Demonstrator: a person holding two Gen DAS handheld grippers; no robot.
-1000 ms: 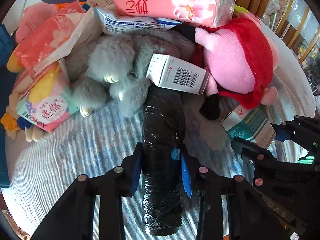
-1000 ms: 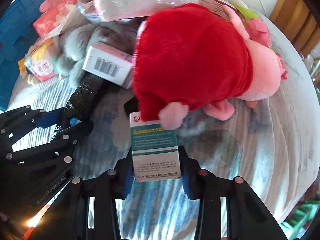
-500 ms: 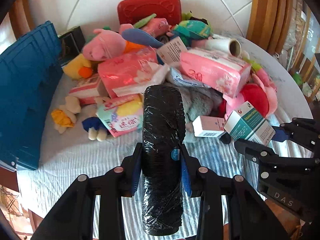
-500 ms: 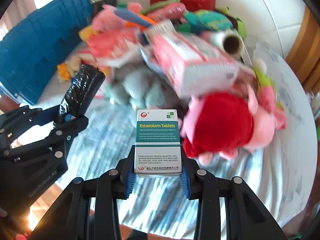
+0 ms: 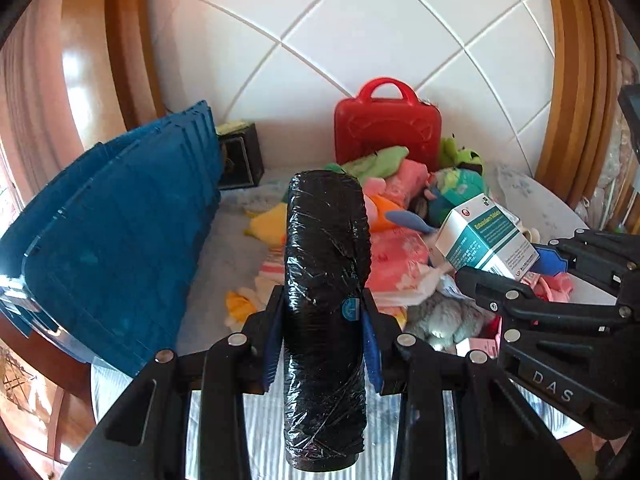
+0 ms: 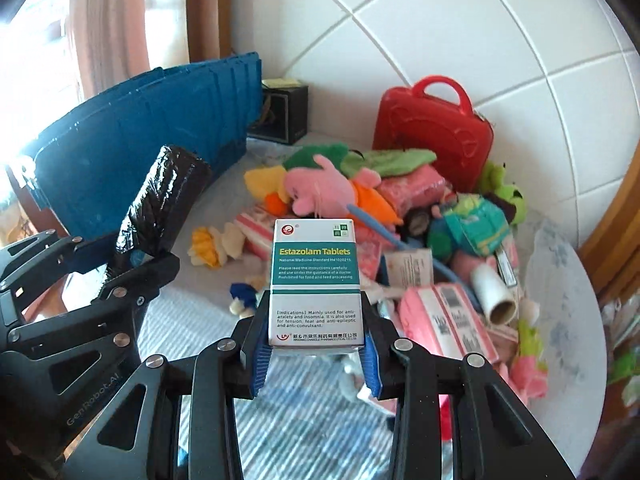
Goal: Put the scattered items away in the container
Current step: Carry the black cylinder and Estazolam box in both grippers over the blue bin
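My left gripper [image 5: 323, 308] is shut on a black plastic-wrapped roll [image 5: 324, 264] and holds it upright, high above the table. It also shows in the right wrist view [image 6: 160, 204]. My right gripper [image 6: 316, 340] is shut on a white and teal tablet box [image 6: 315, 280], raised above the table; the box also shows in the left wrist view [image 5: 486, 236]. The blue container [image 5: 120, 240] stands at the left, and in the right wrist view [image 6: 152, 136] it lies beyond the left gripper. Its inside is hidden.
A heap of plush toys [image 6: 320, 188], pink tissue packs [image 6: 448, 320] and a paper roll [image 6: 494, 296] covers the round table [image 6: 560, 280]. A red toy case [image 6: 436, 132] and a black box [image 6: 280, 116] stand against the tiled wall.
Both grippers have risen from the table and tilted up, carrying the black roll and the tablet box. The view now takes in the wall and the blue container.
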